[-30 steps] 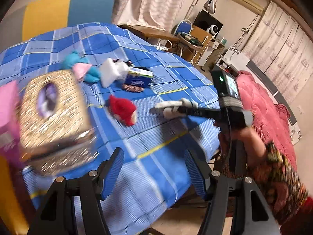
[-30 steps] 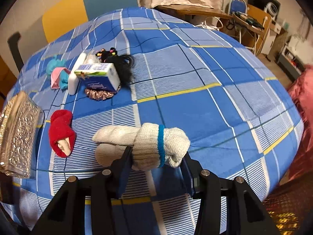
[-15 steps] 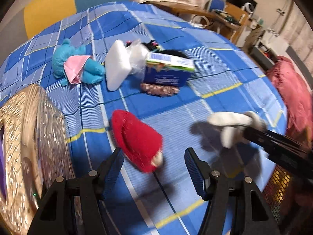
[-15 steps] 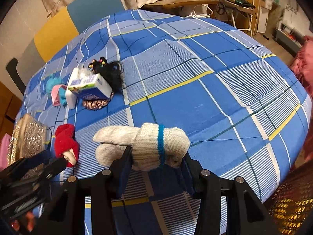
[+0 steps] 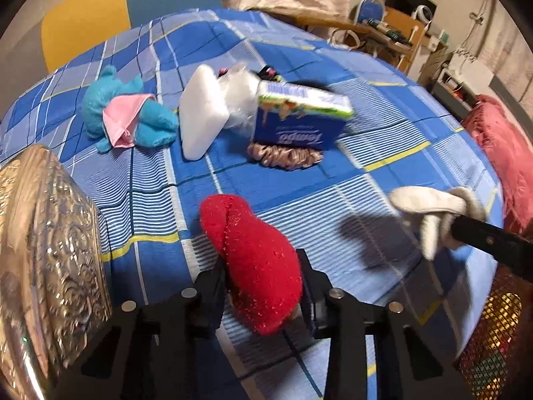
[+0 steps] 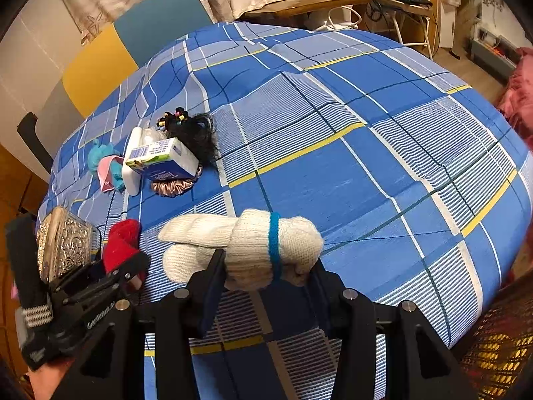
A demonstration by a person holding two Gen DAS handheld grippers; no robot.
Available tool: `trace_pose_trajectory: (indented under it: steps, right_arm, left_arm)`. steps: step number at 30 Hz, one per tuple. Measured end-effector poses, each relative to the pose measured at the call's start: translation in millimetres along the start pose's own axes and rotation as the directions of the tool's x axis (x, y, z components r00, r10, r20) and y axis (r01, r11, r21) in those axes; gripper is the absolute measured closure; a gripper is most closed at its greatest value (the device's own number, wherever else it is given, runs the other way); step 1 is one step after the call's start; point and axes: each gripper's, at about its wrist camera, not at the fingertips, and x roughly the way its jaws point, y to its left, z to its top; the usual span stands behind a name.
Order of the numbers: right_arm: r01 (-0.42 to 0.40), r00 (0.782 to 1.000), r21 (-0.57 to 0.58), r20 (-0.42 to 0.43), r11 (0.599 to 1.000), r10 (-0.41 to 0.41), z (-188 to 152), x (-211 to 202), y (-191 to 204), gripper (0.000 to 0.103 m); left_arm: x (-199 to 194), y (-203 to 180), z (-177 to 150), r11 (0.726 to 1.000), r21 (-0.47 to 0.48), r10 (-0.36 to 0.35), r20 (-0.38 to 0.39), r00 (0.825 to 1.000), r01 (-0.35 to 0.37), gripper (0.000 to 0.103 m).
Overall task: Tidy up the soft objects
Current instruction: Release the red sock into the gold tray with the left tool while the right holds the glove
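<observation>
Your left gripper [image 5: 263, 286] had its fingers [image 5: 213, 286] pinching the red sock [image 5: 256, 266] at its near end, low over the near edge of the desk [image 5: 333, 183]. Your right gripper [image 6: 266, 273] had its fingers [image 6: 210, 283] pressed on the rolled white socks [image 6: 246, 246], around the thick cuff part next to the blue band, and the bundle hung a little above the checked cloth.

Both things looked very light and soft. I judged that the red sock would bend and droop on the far side of your fingers, because you held it near one end; a hold nearer the middle would carry it more evenly. Its fuzzy surface should not slip. The white bundle was thicker and springy, so your fingers sank into it, and the hold at the folded cuff seemed the safest place, since the two loose toe ends could swing free.

The other soft pieces lay well apart from you, in one group: a blue plush toy [image 5: 130, 113] with a pink cloth [image 5: 123, 120] on it, a white pad [image 5: 203, 113], a tissue pack [image 5: 299, 116] resting on a satin scrunchie [image 5: 286, 158], and black hair ties [image 6: 196, 130] behind. The scrunchie would probably slide; take it through its ring. An embossed metal box [image 5: 50, 233] stood just beside your left gripper.
</observation>
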Motion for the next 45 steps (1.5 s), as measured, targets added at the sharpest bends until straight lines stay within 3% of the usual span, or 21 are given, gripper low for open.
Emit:
trace_pose_trajectory:
  steps: [6,15,21,27,32,39,45]
  right_arm:
    - [-0.008,1.0,0.023,-0.006,1.0,0.008,0.3,1.4,-4.0,0.055]
    - [-0.003,1.0,0.025,-0.009,1.0,0.003,-0.7,3.9,-5.1,0.055]
    - [-0.003,1.0,0.033,0.005,0.999,0.003,-0.8,0.8,-8.6,0.055]
    - [-0.003,1.0,0.023,0.026,1.0,0.002,-1.9,1.6,-7.1,0.055]
    - [-0.024,0.998,-0.012,0.051,1.0,0.025,-3.3,5.8,2.6,0.055]
    - [-0.079,0.993,-0.064,0.081,0.995,0.084,-11.2,7.8,21.8,0.055]
    - [-0.126,0.984,-0.065,0.115,0.99,0.133,-17.6,-12.9,42.5,0.055]
  left_arm:
    - [-33.8,0.8,-14.3,0.993,-0.008,-0.118,0.077,0.99,0.119,0.068]
    - [-83.5,4.3,-40.3,0.957,0.0,-0.288,0.134,0.948,0.29,0.068]
    - [-142.7,26.9,-57.8,0.947,0.021,-0.317,0.202,0.927,0.319,0.068]
    - [-202.6,85.6,-71.4,0.961,-0.013,-0.257,0.316,0.913,0.275,0.068]
    - [-228.8,152.9,-85.7,0.966,-0.114,-0.181,0.347,0.92,0.233,0.068]
    - [-220.5,232.7,-108.5,0.968,-0.219,-0.051,0.307,0.95,0.123,0.068]
    - [-184.6,292.7,-116.6,0.957,-0.288,0.039,0.202,0.979,0.021,0.068]
